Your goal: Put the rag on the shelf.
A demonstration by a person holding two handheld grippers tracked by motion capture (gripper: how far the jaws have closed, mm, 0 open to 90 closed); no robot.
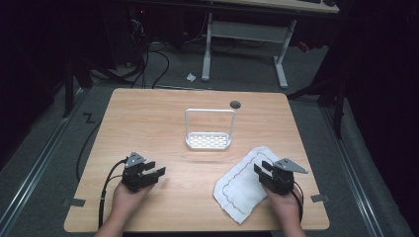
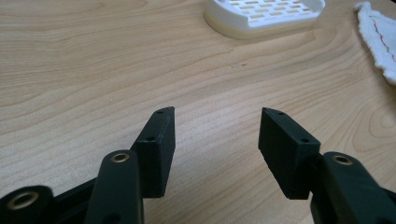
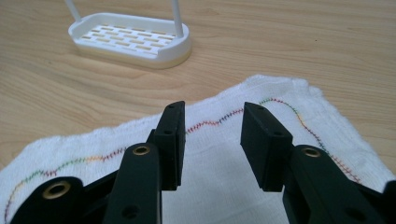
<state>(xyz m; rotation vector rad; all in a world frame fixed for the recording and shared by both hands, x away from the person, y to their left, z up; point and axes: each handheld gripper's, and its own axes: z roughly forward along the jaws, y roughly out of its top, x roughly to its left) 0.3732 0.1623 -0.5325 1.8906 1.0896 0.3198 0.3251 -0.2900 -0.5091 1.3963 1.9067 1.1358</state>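
Observation:
A white cloth (image 1: 244, 182) with a coloured stitched line lies flat at the table's front right; it also fills the lower part of the right gripper view, cloth (image 3: 224, 154). My right gripper (image 1: 263, 170) hovers over the cloth's near edge, jaws open and empty, gripper (image 3: 212, 109). A white slotted rack (image 1: 208, 140) with a tall wire handle stands at the table's middle, rack (image 3: 130, 39), rack (image 2: 264, 14). My left gripper (image 1: 155, 170) is open over bare wood at the front left, gripper (image 2: 217, 112), nothing between its jaws.
The wooden table (image 1: 148, 123) has a dark round grommet (image 1: 235, 104) near its far edge. Tape marks sit on the front corners. Beyond the table are a white desk frame (image 1: 244, 44) and cables on the floor.

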